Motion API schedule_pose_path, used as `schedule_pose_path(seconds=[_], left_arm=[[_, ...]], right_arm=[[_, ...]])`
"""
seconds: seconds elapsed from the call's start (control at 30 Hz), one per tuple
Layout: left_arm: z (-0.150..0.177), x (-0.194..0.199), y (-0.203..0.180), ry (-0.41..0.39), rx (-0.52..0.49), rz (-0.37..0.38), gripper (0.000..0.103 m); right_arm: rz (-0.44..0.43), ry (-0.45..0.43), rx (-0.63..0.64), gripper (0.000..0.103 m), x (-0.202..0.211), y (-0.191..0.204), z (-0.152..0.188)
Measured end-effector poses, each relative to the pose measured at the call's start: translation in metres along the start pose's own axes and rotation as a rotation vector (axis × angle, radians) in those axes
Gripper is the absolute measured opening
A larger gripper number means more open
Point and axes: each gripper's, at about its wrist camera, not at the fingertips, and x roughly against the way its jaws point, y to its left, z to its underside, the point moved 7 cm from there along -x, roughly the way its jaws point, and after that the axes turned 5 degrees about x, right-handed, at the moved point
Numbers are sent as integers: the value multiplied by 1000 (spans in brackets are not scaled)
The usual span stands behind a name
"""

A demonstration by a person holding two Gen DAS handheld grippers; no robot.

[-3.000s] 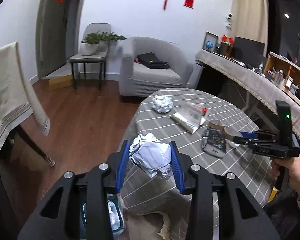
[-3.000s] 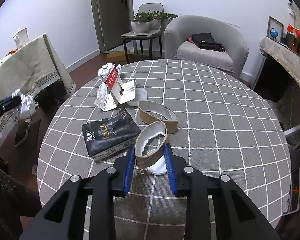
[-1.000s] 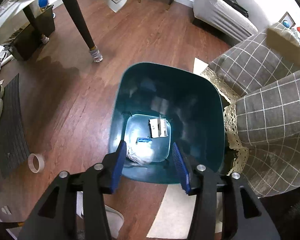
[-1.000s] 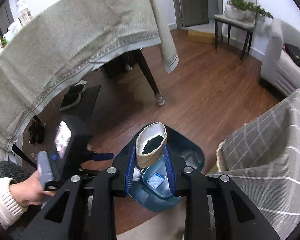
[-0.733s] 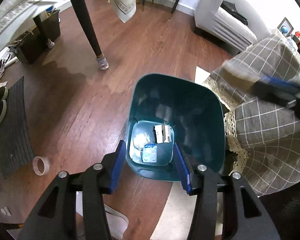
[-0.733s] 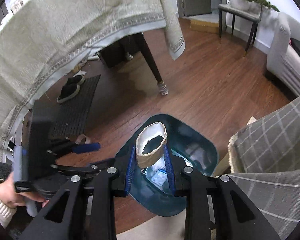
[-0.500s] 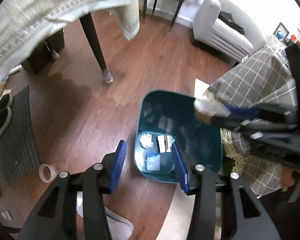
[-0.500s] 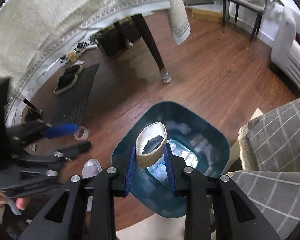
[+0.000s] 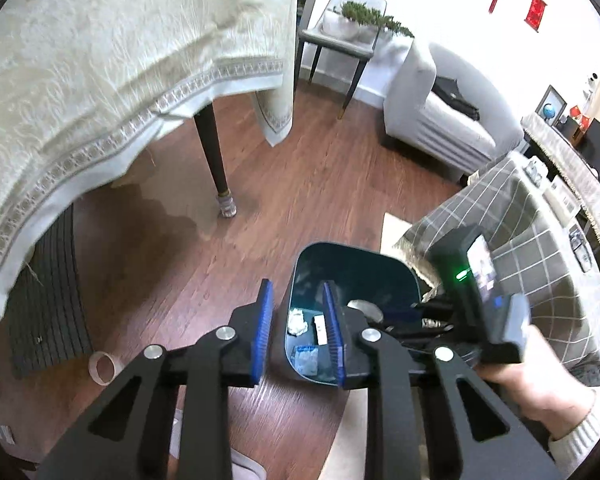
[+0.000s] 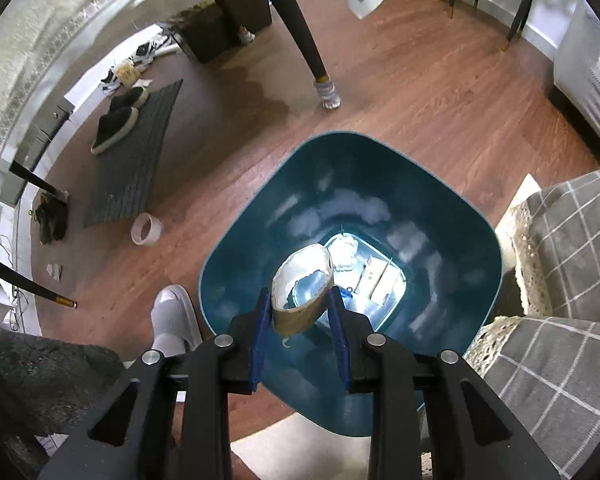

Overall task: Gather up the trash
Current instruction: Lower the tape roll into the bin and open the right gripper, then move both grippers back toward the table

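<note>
Right gripper (image 10: 298, 312) is clamped on a squashed paper cup (image 10: 302, 292), brown outside, white inside, mouth facing the camera. It hangs right over the mouth of the teal trash bin (image 10: 480, 216), pointing steeply down, and sits lower and more centred over the bin than a second ago. Same grip on the cup throughout; not released yet.

Left gripper (image 9: 298, 334) holds nothing. Its jaws have just been closing with nothing between them, and they now stand part-way apart with a clear gap. The crumpled paper ball (image 9: 298, 322) it carried three seconds ago now lies on the bin floor, beside a small white card (image 9: 320, 328) and a blue-and-white wrapper (image 9: 306, 356). The left gripper has pulled up and back from the bin, so more of the wooden floor (image 9: 320, 168) shows beyond the bin, and the bin looks smaller.

From the left wrist view, the right hand (image 9: 536, 388) is at the bin's far side, next to the checked tablecloth (image 9: 540, 240).

My read: left drop done, right drop next; opening the jaws should land the cup inside. More trash is likely left on the table.
</note>
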Motion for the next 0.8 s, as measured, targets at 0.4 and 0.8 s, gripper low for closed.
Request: schedule_pose_path(seconds=[0.4, 0.8], left_arm=[[-22, 36, -25, -102, -90, 11, 27], [-36, 61, -61, -170, -145, 26, 27]], right_arm=[[-3, 53, -24, 44, -7, -11, 20], [-20, -188, 42, 37, 91, -4, -5]])
